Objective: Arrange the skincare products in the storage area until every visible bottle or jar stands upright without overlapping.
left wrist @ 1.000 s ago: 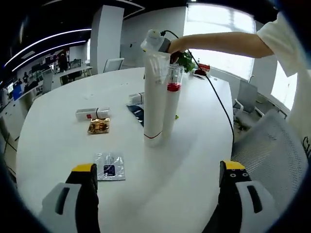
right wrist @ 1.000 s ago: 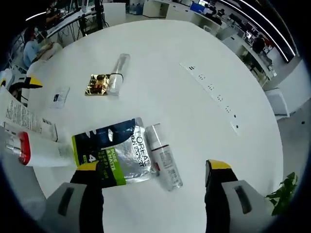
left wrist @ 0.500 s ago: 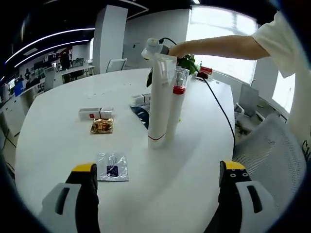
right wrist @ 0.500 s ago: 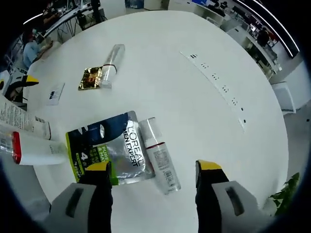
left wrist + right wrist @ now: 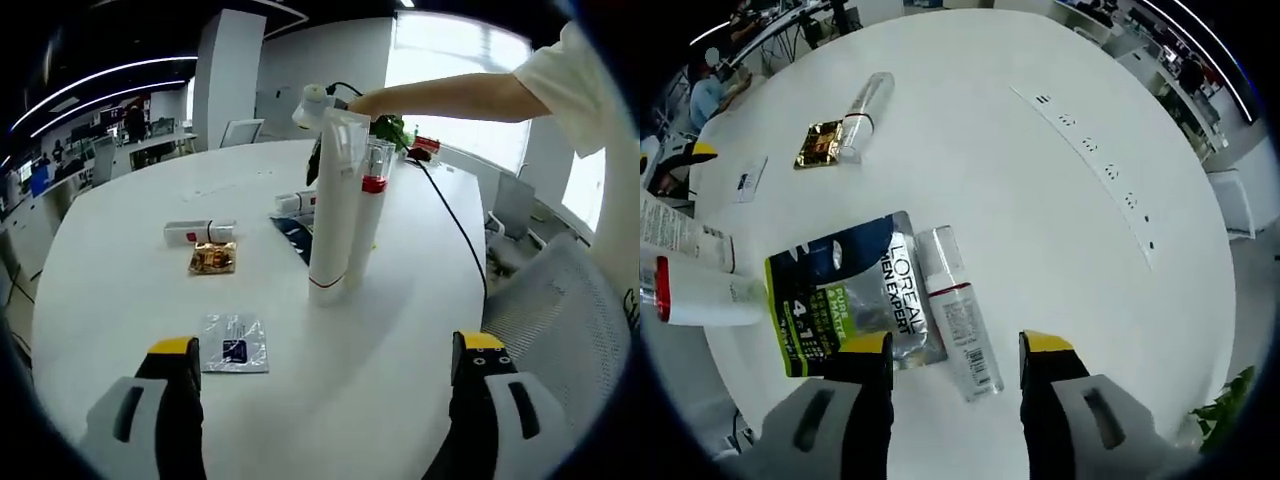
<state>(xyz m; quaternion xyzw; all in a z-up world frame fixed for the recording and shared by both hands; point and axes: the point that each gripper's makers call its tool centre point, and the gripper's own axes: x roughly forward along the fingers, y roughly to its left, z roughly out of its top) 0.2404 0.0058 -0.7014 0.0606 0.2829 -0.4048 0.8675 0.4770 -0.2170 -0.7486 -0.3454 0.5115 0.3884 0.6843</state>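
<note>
A tall white tube (image 5: 333,200) stands upright mid-table, with a red-banded clear-capped bottle (image 5: 366,215) upright right behind it. My left gripper (image 5: 325,395) hangs open well short of them, nothing between its fingers. My right gripper (image 5: 955,348) is open but narrowed, its jaws on either side of the near end of a white bottle (image 5: 953,305) that lies flat beside a L'Oreal foil pouch (image 5: 840,300). Another red-banded bottle (image 5: 860,105) lies flat next to a gold sachet (image 5: 820,145). The right gripper (image 5: 318,100) shows beyond the tube, on a person's outstretched arm.
A small clear sachet (image 5: 235,343) lies near my left jaw. The gold sachet (image 5: 211,258) and the flat bottle (image 5: 200,232) sit left of the tube. A row of sockets (image 5: 1090,165) runs across the round white table (image 5: 1020,230). Office chairs (image 5: 560,290) stand at the right edge.
The right gripper has dropped closer to the flat white bottle and its jaws have narrowed around the bottle's end. The left gripper view has barely shifted; the tube and bottle stay standing.
</note>
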